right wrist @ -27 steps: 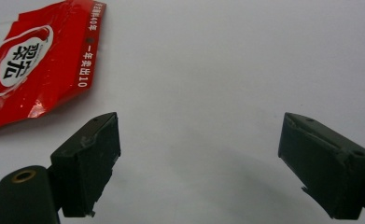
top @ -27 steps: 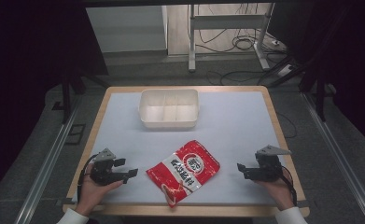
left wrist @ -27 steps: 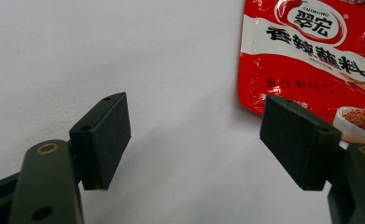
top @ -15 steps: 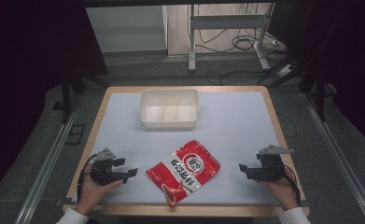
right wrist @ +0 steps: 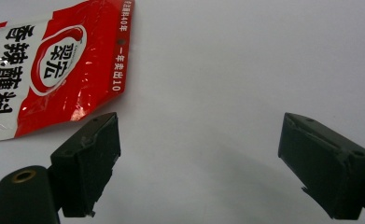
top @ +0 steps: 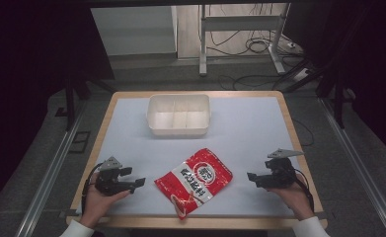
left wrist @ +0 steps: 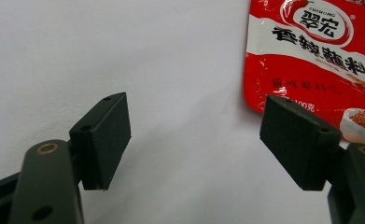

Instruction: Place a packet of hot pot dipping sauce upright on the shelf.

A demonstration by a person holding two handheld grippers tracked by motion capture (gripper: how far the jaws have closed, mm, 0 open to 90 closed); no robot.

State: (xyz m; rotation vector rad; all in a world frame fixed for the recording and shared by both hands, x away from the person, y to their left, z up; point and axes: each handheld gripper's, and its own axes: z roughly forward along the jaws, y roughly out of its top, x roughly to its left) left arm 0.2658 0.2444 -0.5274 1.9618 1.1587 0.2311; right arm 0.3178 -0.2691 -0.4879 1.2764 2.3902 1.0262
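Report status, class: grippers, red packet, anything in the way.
Left gripper open, empty. Right gripper open, empty. Red packet flat on the table, between them, untouched. White tray beyond, clear of path.

Red sachet (top: 194, 180) glossy crinkled plastic film; bin (top: 178, 114) smooth white plastic; table (top: 250, 138) matt, wood-edged.

"翠宏" and "香辣蘸料" on the red sachet (left wrist: 315, 51)

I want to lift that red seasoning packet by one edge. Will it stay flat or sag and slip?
The red packet is a thin, creased glossy pouch, so it would probably droop from a gripped edge. Its shiny film looks slippery. It lies flat on the table, so it shouldn't roll.
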